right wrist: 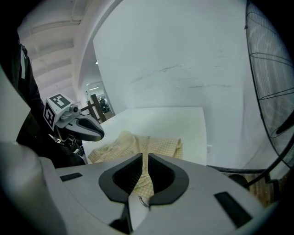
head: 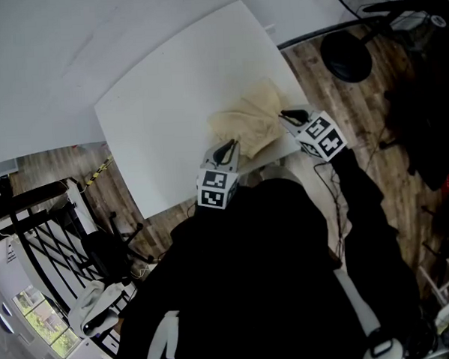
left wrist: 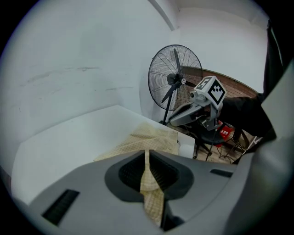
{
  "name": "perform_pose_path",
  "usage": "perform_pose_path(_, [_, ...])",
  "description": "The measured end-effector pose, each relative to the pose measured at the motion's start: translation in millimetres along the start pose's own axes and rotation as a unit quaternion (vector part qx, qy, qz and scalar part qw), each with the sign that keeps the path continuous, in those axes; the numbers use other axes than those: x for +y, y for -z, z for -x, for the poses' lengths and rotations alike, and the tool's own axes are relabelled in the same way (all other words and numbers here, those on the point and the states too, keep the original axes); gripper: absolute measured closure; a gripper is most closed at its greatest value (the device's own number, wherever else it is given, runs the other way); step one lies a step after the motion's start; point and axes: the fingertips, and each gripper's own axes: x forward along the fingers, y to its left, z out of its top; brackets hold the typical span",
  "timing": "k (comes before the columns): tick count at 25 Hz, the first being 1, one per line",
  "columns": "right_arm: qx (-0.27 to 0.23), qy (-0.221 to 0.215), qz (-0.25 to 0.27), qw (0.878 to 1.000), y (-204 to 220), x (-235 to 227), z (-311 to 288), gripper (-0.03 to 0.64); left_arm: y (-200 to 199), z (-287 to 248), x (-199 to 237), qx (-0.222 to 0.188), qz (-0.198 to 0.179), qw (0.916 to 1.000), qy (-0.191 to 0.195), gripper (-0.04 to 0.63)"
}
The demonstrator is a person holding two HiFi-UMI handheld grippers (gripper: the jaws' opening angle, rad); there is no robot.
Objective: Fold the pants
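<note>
Dark sleeves (head: 361,205) fill the bottom of the head view, and beyond them both grippers reach over the tabletop's (head: 167,95) near edge. The left gripper (head: 227,148) has its fingers pressed together on a thin fold of the pants (head: 250,121). The right gripper (head: 290,117) is likewise clamped on cloth, with a small metal ring showing at its fingers in the right gripper view.

The pants lie bunched at the tabletop's near right corner, close to its edge. The likeliest slip is cloth sliding out of a narrow pinch if one hand pulls harder than the other. That would twist the heap or drag it off the corner.

The heap's long axis seems to run from the tabletop's near edge toward its right edge. Which end is the waist I cannot tell for sure — the ring hints at the right gripper's end.
</note>
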Motion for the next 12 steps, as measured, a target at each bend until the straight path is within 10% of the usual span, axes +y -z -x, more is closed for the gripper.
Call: perform_pose_path(12, [-0.053,0.014,-0.019,0.998,-33.6,5.6,4.0,0.597,-36.3,3.6,25.0,-0.034,0.018,0.9992,-0.007,0.584])
